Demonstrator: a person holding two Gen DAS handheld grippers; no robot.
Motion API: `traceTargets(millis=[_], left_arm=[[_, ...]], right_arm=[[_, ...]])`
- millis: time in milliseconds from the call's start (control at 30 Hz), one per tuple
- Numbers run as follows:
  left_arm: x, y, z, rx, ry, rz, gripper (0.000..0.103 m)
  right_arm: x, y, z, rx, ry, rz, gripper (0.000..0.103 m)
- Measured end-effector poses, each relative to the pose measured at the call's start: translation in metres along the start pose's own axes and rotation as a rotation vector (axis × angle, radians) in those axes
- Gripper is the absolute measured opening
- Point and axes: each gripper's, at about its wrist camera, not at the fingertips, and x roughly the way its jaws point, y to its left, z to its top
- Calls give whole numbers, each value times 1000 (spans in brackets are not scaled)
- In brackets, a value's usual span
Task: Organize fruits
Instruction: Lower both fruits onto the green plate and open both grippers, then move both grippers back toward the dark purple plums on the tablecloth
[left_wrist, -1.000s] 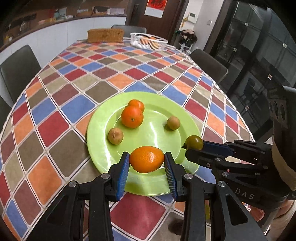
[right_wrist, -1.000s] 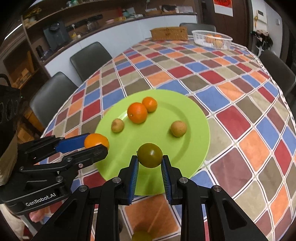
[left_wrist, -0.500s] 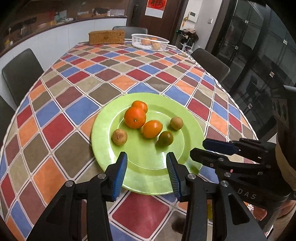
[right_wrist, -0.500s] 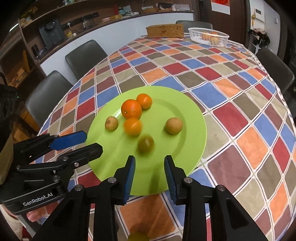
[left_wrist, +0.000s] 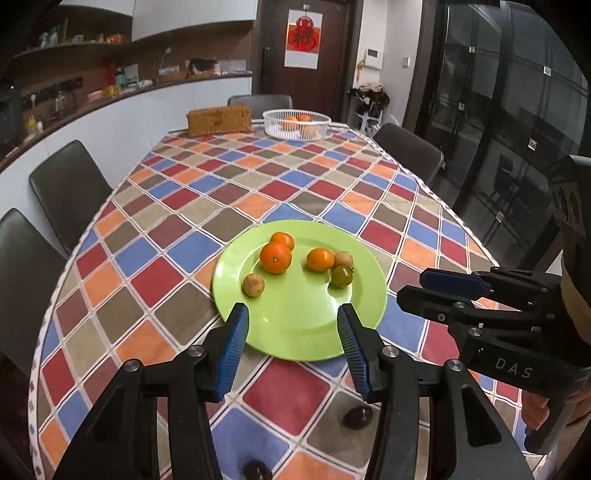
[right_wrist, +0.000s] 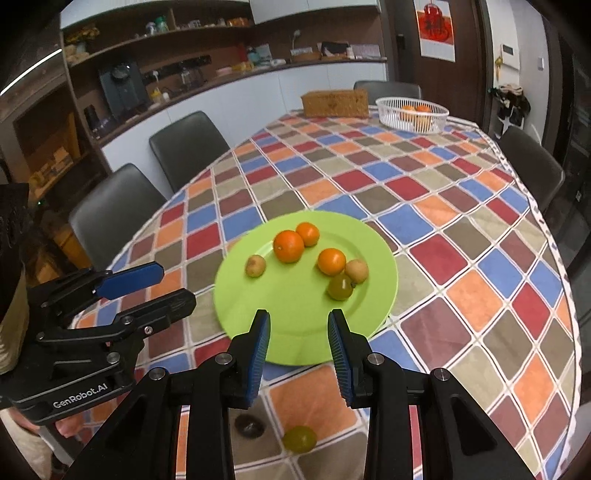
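Observation:
A green plate lies on the checkered tablecloth and holds several fruits. Among them are an orange and a green fruit, side by side near a small brown fruit. My left gripper hovers over the plate's near rim; its jaws are opening and nothing is between them. My right gripper also hangs above the near rim, open and empty. Each gripper shows in the other's view: the right gripper and the left gripper.
Loose on the cloth near the front edge lie a dark fruit and a green fruit. A white basket with oranges and a woven box stand at the far end. Dark chairs surround the table.
The left gripper let go of the orange and the right one of the green fruit. Both fruits rolled to the plate's middle, and both grippers drew back and upward.

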Motion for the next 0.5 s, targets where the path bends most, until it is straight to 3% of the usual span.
traceTargets(millis=[500], left_arm=[[-57,11,-39,-18,-53,72,56]], right_arm=[[-31,45,-38,-42,-26,53,34]])
